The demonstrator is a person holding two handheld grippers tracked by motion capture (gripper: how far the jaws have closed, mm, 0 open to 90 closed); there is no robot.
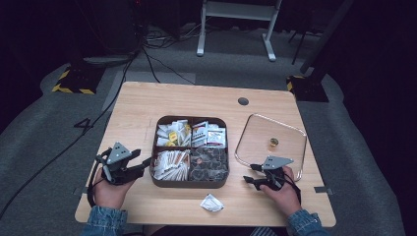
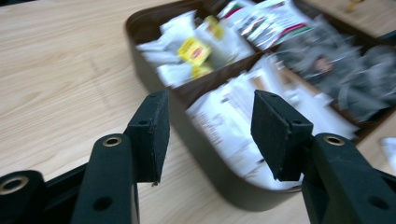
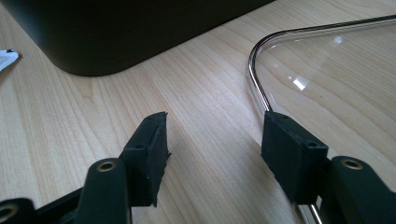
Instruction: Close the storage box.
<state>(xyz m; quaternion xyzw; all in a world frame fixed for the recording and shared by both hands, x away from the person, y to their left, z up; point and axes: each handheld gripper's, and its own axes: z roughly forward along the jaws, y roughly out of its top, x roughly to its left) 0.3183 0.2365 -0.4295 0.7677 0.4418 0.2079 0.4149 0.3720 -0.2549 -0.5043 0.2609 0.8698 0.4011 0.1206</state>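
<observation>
A dark brown box [image 1: 189, 184] with four compartments stands mid-table. It holds tea bags with yellow tags [image 1: 172, 133], white and red sachets [image 1: 209, 133], paper sticks [image 1: 171, 164] and dark pods [image 1: 209, 164]. My left gripper [image 1: 146, 164] is at the box's near left corner, open with nothing between its jaws. In the left gripper view it [image 2: 210, 121] points at the box's rim [image 2: 196, 140] and the paper sticks [image 2: 224, 126]. My right gripper [image 1: 249, 173] [image 3: 215, 135] hovers open and empty over bare wood between the box's wall [image 3: 116, 32] and a clear glass tray [image 1: 295, 130] [image 3: 254, 79].
A small gold item [image 1: 273, 142] lies on the glass tray. One white sachet [image 1: 212, 202] [image 3: 7, 58] lies loose on the table [image 1: 137, 103] in front of the box. A round cable hole [image 1: 243, 101] sits near the far edge. Cables and a white stand are on the floor beyond.
</observation>
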